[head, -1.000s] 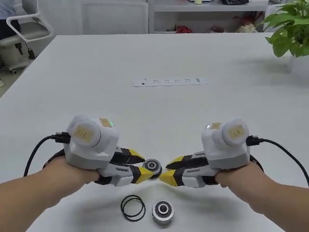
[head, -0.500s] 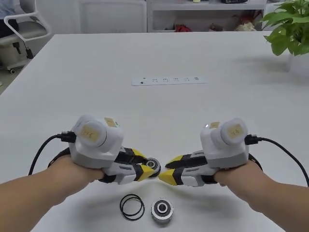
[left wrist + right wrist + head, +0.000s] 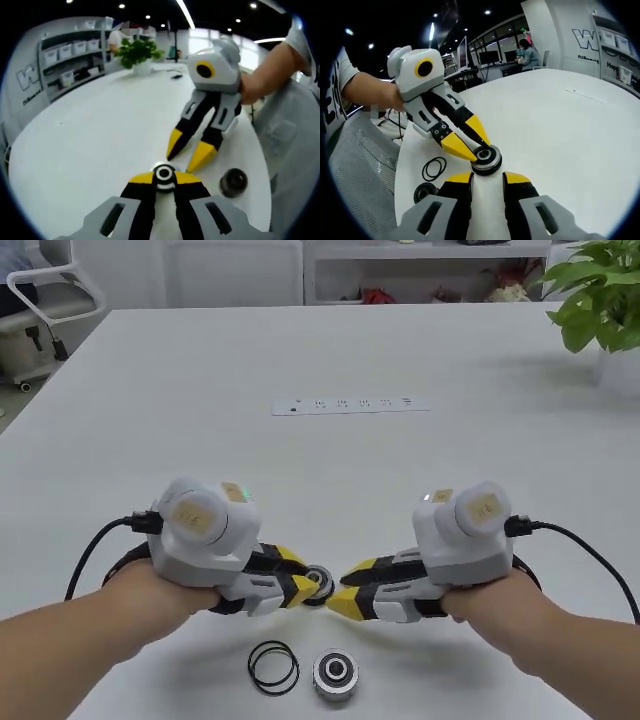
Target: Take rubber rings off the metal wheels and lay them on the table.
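metal wheel in left gripper, right gripper jaws apart

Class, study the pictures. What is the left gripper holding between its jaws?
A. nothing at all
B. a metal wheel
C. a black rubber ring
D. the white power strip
B: the yellow tips of the left gripper are shut on a metal wheel, while the rubber rings lie loose on the table.
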{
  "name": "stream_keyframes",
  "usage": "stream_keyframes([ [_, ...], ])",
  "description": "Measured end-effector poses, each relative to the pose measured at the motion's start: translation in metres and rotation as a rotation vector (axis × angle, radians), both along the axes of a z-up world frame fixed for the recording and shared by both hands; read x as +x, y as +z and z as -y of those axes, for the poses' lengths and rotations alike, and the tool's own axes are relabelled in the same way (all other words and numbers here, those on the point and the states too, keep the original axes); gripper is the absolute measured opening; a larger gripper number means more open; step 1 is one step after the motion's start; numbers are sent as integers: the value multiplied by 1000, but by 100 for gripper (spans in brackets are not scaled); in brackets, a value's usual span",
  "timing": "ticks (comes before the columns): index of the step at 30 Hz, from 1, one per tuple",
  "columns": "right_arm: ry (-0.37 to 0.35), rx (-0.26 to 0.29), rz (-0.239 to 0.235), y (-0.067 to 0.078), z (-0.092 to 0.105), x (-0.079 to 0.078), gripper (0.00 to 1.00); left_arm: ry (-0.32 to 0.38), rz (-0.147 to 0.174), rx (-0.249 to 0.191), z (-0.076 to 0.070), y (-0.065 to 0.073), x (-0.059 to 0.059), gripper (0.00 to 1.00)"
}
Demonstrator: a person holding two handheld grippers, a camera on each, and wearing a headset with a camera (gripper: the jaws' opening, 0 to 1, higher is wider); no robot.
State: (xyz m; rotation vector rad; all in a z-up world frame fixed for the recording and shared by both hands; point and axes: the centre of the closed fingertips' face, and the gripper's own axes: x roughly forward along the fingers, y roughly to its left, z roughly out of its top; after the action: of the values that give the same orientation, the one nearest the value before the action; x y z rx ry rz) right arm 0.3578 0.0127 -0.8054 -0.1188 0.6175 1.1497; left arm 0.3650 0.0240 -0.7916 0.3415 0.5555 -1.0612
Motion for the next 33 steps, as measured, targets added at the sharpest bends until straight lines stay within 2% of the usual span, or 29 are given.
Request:
stream_keyframes([
  [14, 4, 1, 10, 1, -6, 1, 21, 10, 5, 3, 5, -1, 0, 14],
  [33, 37, -35, 30, -2, -2, -6, 19, 15, -1, -6, 8, -1, -7, 13],
])
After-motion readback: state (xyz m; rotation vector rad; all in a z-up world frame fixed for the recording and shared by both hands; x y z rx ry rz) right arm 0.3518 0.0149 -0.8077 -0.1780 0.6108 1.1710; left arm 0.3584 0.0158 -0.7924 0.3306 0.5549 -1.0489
